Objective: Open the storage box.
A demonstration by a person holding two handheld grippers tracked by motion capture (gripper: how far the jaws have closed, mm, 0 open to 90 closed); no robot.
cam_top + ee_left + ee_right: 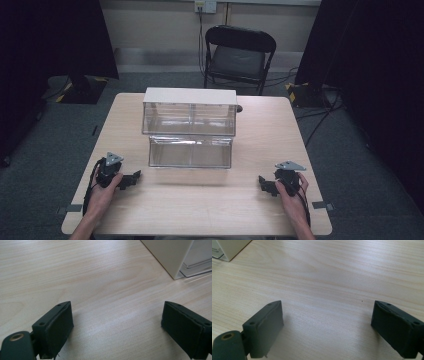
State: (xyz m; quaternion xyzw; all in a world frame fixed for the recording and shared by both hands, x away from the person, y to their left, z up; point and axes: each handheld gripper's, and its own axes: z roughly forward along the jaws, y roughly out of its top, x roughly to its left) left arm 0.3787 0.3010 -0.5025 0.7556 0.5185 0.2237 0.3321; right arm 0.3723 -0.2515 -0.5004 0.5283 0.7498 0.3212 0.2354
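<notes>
Bare table [210, 200] between both hands — clear drawer box [190, 127] blocks beyond.

High view overhead facing forward across the table [200, 200], both gripper views close above its wood, sharing it

No readable text, labels, brands or numbers anywhere: none on the clear drawer box [190, 117], the surface [210, 195], or the chair [239, 55].
</notes>
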